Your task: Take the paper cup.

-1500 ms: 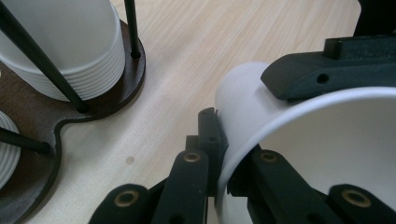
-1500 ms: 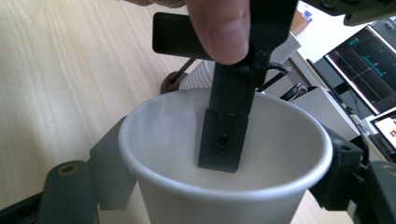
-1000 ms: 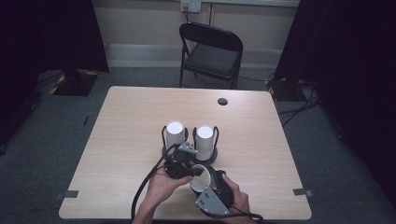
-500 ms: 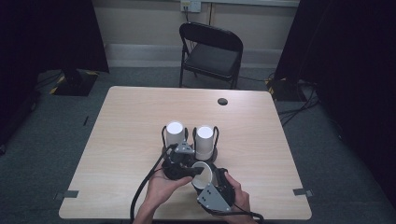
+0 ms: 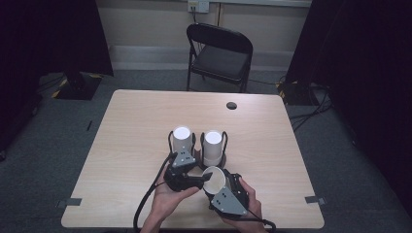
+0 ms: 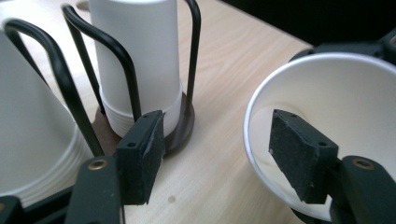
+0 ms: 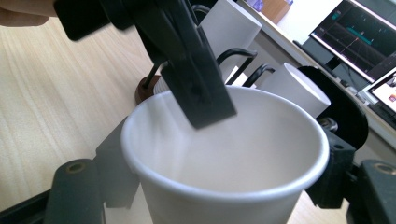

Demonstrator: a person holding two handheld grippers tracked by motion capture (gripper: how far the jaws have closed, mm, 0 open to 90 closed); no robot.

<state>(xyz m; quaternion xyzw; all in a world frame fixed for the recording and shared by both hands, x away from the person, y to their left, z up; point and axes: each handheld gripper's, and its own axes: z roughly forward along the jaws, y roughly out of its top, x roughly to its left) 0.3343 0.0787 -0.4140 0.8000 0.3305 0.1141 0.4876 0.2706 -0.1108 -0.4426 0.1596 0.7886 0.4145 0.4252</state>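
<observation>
1. The left tool (image 5: 197,180) has just been opening; its jaws now stand wide, one pad inside the paper cup (image 5: 214,178) but off its wall, where a second ago they were nearly closed on the rim.
2. The right tool (image 5: 219,187) clamps the cup's sides, holding it near the surface's (image 5: 126,141) front edge.
3. The left gripper view shows two wire holders (image 6: 126,70) with cup stacks (image 6: 140,60) just beyond.
4. The high view shows open surface to both sides.

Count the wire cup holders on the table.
2: the left holder and the right holder stand side by side at mid-table, each around an upside-down stack of white cups; others may be hidden.
</observation>
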